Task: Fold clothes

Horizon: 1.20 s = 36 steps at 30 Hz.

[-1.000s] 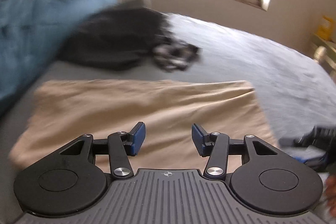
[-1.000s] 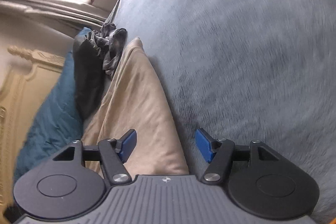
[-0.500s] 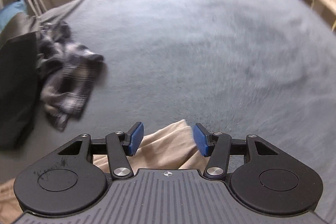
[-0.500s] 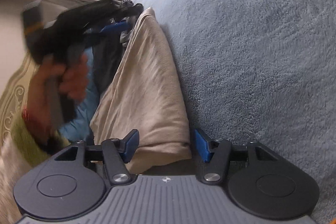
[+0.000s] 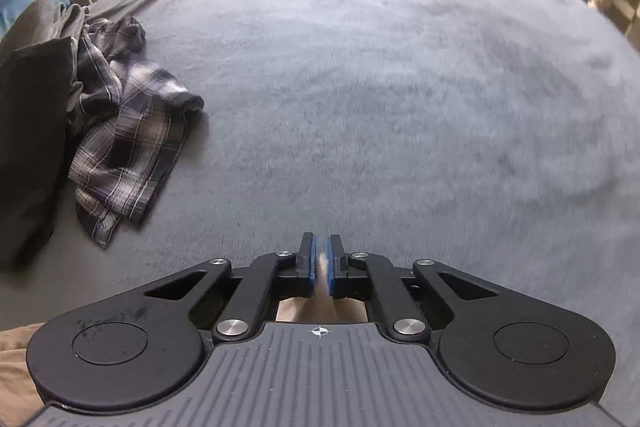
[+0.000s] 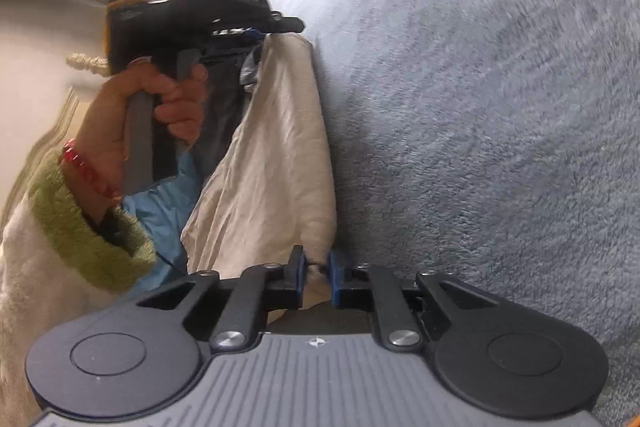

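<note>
Two grippers, each clamped on one beige cloth.

1. Left gripper [image 5: 319, 261]: lower centre of the left wrist view. Blue pads nearly together, a thin fold of beige cloth [image 5: 322, 269] pinched between them; more of that cloth shows at the lower left edge of the frame. Seen also in the right wrist view, upper left [image 6: 276, 27], its tip at the far corner of the cloth.

2. Right gripper [image 6: 318, 267]: lower centre of the right wrist view. Jaws closing, pads pressing a bunched corner of the cloth [image 6: 276, 163]. From there the cloth runs up the frame, wrinkled, to the left gripper.

3. Hand [image 6: 148, 115]: left of centre in the right wrist view, wrapped round the left gripper's grey handle; red bracelet [image 6: 86, 167] at the wrist, green-cuffed white sleeve [image 6: 72, 239] below it.

4. Blanket [image 5: 380, 87]: grey, plush, filling most of both views; the cloth lies along its left border in the right wrist view.

5. Plaid garment [image 5: 124, 131]: crumpled, left side of the left wrist view, on the blanket.

6. Dark garment [image 5: 28, 147]: far left edge, touching the plaid one.

7. Blue fabric [image 6: 168, 211]: between sleeve and cloth, partly hidden.
</note>
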Each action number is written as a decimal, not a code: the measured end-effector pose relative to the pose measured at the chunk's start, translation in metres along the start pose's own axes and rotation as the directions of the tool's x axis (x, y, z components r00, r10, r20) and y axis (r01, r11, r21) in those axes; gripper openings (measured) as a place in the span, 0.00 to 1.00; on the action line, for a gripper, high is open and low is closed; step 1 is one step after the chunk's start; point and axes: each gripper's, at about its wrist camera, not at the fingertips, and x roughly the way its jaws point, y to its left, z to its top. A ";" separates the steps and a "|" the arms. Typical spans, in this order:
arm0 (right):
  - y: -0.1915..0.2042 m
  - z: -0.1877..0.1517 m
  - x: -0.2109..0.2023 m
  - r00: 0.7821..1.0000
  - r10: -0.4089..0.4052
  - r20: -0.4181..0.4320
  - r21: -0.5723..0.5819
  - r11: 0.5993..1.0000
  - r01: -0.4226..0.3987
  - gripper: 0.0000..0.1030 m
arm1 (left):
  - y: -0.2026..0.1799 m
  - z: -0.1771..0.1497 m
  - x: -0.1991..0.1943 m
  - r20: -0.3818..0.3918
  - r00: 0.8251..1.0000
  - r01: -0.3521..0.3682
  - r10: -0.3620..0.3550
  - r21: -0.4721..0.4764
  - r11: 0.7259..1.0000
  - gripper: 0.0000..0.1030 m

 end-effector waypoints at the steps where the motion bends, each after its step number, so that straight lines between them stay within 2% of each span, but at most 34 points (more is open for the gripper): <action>1: 0.002 -0.001 0.000 1.000 -0.001 0.000 -0.010 1.000 0.001 0.11 | 0.001 0.000 0.001 0.013 1.000 0.005 -0.005 -0.017 1.000 0.03; 4: 0.001 -0.002 0.005 1.000 -0.006 -0.008 0.005 1.000 0.006 0.11 | 0.001 0.001 0.006 0.081 0.997 0.006 -0.003 -0.044 0.999 0.01; 7: -0.002 -0.002 0.009 1.000 -0.004 -0.018 0.034 0.999 0.005 0.11 | 0.018 0.005 -0.001 0.110 0.994 0.013 -0.001 -0.115 0.993 0.02; 9: 0.002 -0.001 0.011 1.000 -0.011 -0.022 0.038 0.999 0.012 0.15 | 0.030 0.007 -0.005 0.129 0.992 0.019 0.002 -0.163 0.986 0.04; 13: 0.004 0.004 0.015 0.999 -0.020 -0.025 0.047 0.999 0.021 0.21 | 0.056 0.007 -0.046 0.191 0.981 0.011 0.019 -0.153 0.988 0.10; 15: 0.009 0.007 0.013 0.999 -0.031 -0.013 0.023 0.999 0.031 0.28 | 0.063 -0.002 -0.068 0.206 0.978 -0.006 0.031 -0.120 0.993 0.13; 18: 0.014 0.012 0.005 0.998 -0.055 0.023 -0.025 0.998 0.056 0.39 | 0.067 -0.030 -0.098 0.200 0.980 0.008 0.006 -0.072 0.997 0.21; 20: 0.011 0.020 0.000 0.998 -0.053 0.045 -0.024 0.998 0.054 0.40 | 0.065 -0.061 -0.111 0.177 0.983 0.057 -0.048 -0.045 0.997 0.28; 22: 0.008 0.028 -0.005 0.997 -0.057 0.060 -0.013 0.998 0.058 0.40 | 0.057 -0.097 -0.124 0.168 0.979 0.115 -0.119 0.032 0.993 0.33; 23: 0.007 0.032 -0.007 0.996 -0.064 0.066 -0.007 0.998 0.064 0.41 | 0.049 -0.114 -0.129 0.166 0.977 0.121 -0.134 0.084 0.989 0.35; 25: 0.001 0.041 -0.009 0.995 -0.068 0.070 -0.005 0.998 0.069 0.42 | 0.033 -0.151 -0.139 0.167 0.973 0.127 -0.161 0.196 0.972 0.42; 28: -0.001 0.055 0.001 0.999 -0.044 0.014 0.005 0.999 0.044 0.43 | 0.009 -0.201 -0.148 0.168 0.977 0.076 -0.132 0.306 0.949 0.48; 30: -0.005 0.059 0.014 0.999 -0.026 -0.036 0.025 0.999 0.027 0.43 | 0.005 -0.225 -0.153 0.165 0.978 0.071 -0.126 0.304 0.950 0.48; 32: -0.007 0.057 0.028 0.997 -0.034 -0.071 0.045 0.998 0.038 0.43 | 0.011 -0.242 -0.161 0.189 0.975 0.065 -0.114 0.245 0.967 0.48; 34: -0.004 0.055 0.034 0.995 -0.010 -0.098 0.050 0.999 0.015 0.43 | 0.019 -0.254 -0.165 0.212 0.971 0.068 -0.115 0.217 0.974 0.49; 36: 0.000 0.050 0.039 0.991 0.000 -0.134 0.056 0.998 0.007 0.43 | 0.017 -0.267 -0.166 0.227 0.972 0.011 -0.067 0.239 0.971 0.49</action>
